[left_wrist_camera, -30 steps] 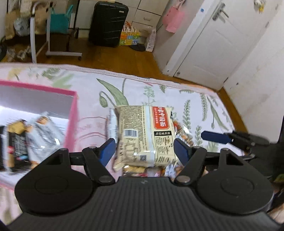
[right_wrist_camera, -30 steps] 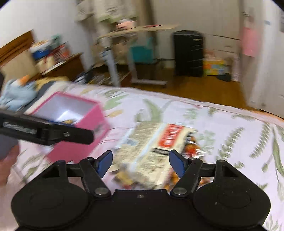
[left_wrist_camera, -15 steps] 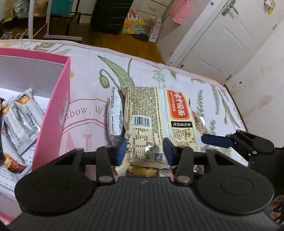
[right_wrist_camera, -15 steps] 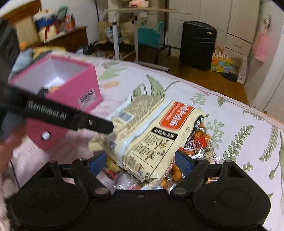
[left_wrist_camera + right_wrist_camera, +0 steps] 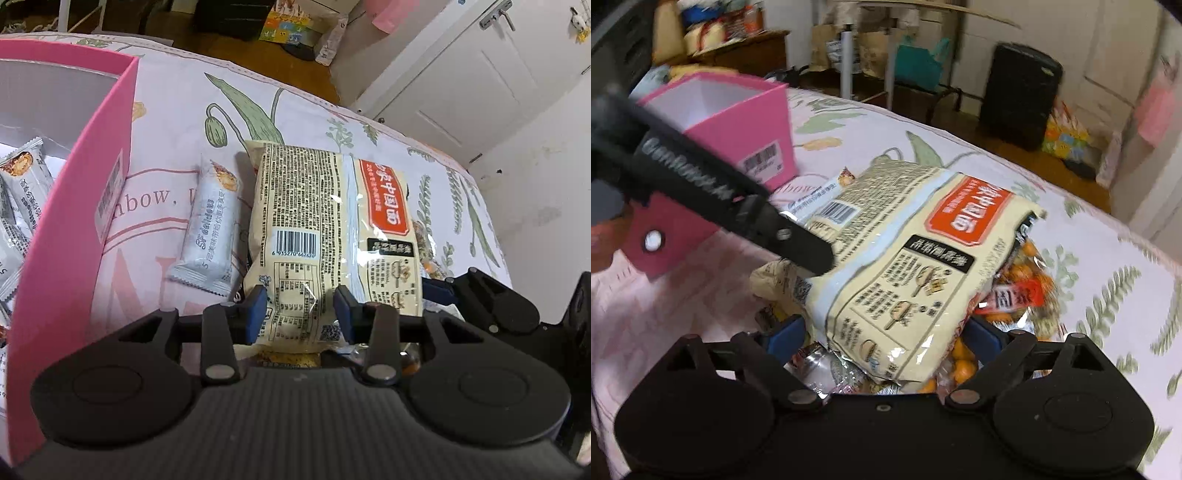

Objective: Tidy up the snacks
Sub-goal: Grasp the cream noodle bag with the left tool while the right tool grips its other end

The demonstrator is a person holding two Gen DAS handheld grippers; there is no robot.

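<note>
Snacks were seen piled on a floral bedspread [image 5: 177, 88], with a cream noodle packet [image 5: 325, 229] lying on top at the centre of the left wrist view. The left gripper [image 5: 299, 314], at the lower middle of that frame, was set narrow, its blue pads [image 5: 255, 314] on either side of the packet's near edge; the jaws were opening slightly, and whether the pads still pressed the wrapper could not be told. A small white snack bar [image 5: 210, 229] lay just left of the packet, touching it. A pink box [image 5: 70, 229] stood along the left edge, with more white bars [image 5: 26, 184] inside. In the right wrist view, the right gripper [image 5: 886, 339] was spread wide at the lower middle and opening further, the packet's corner and a clear bag of orange snacks [image 5: 1023, 273] lying between its pads without being pressed. The left gripper's black finger was seen crossing from the upper left onto the packet.
</note>
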